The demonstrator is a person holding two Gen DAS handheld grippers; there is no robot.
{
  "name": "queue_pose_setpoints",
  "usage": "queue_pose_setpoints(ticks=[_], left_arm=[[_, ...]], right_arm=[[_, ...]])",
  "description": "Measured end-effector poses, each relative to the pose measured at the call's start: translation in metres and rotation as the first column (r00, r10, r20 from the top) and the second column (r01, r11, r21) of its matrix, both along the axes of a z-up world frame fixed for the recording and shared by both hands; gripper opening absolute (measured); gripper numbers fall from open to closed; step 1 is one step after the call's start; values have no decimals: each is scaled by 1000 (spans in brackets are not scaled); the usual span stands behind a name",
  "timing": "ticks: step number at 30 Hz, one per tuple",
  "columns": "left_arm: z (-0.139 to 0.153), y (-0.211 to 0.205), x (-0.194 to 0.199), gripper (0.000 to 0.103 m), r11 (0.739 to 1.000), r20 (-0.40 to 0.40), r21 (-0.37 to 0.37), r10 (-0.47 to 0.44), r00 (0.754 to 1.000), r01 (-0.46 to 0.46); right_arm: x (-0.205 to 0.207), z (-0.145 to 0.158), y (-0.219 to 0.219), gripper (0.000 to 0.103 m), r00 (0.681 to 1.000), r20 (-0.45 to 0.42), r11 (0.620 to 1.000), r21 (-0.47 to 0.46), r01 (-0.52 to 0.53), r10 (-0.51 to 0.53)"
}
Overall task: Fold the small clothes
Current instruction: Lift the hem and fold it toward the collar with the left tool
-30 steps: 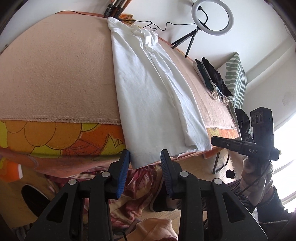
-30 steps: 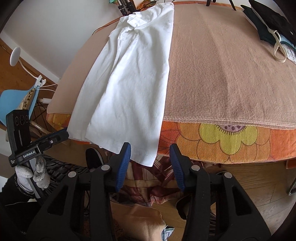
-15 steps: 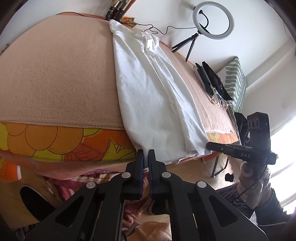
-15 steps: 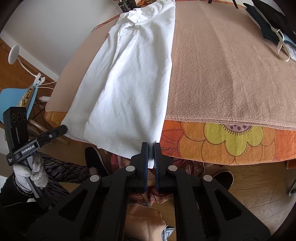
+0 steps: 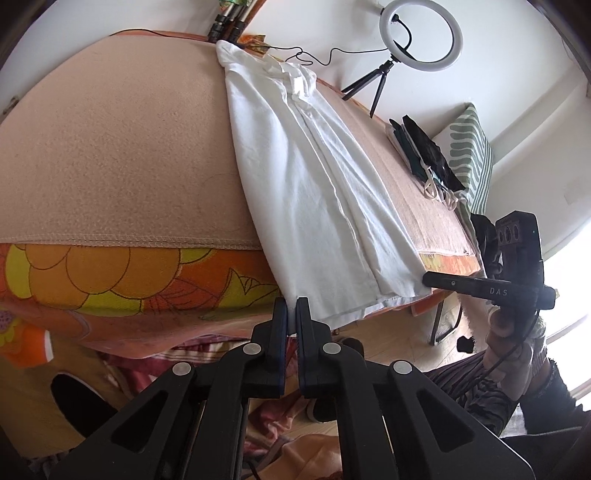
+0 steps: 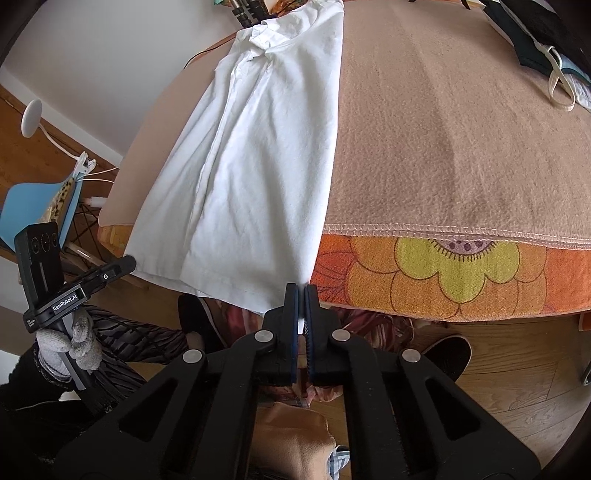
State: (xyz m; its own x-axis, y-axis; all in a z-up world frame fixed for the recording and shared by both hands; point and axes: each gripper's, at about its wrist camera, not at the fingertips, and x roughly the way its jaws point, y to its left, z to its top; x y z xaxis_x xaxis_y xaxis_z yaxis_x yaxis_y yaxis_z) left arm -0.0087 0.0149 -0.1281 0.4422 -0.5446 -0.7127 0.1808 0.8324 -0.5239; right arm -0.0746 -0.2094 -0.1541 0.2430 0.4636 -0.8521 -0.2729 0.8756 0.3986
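A white collared shirt [image 5: 314,177] lies lengthwise on the beige blanket [image 5: 110,147], collar at the far end and hem hanging over the near table edge. My left gripper [image 5: 291,306] is shut on the hem's left corner. In the right wrist view the same shirt [image 6: 258,155] runs away from me, and my right gripper [image 6: 301,295] is shut on the hem's right corner. Each view shows the other gripper side-on at the opposite corner: the right gripper [image 5: 428,277], and the left gripper [image 6: 127,263] held in a gloved hand [image 6: 70,343].
An orange floral cloth [image 5: 110,273] hangs below the blanket at the table's near edge. A ring light on a tripod [image 5: 419,35] stands at the back, with a pile of dark clothes [image 5: 424,147] and a striped cushion [image 5: 472,155] to the right. A blue chair [image 6: 33,206] stands left of the table.
Both grippers stood open just under the hem a second ago. Both have since shut on the hem's corners and have held still for the last half second.
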Motion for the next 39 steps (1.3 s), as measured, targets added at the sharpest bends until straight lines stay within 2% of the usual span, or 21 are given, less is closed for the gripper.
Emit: queue_pose_setpoints(ticks=[7,14,21,32,39], left_arm=[[23,-1,8,3,1000,60,-12,-22,998,23],[41,2,34,3,999,98,-32,0,995,3],[55,7,72,3,999,136,-27,31,990,-28],[38,10,143,3,997,96,16,72,993,-74],[17,13,160,3,996,43,28,86,995,-88]], right_arm=[[10,18,-14,4,999,-1,988,144,52,-52],[33,42,-13,4,997,37,982,174,67,-75],[78,54,-8,4,992,44,974,201,109,-120],[158,31,7,4,982,2,965,184,188,-191],[179,9,8,4,978,-48,965,164,206,-201]])
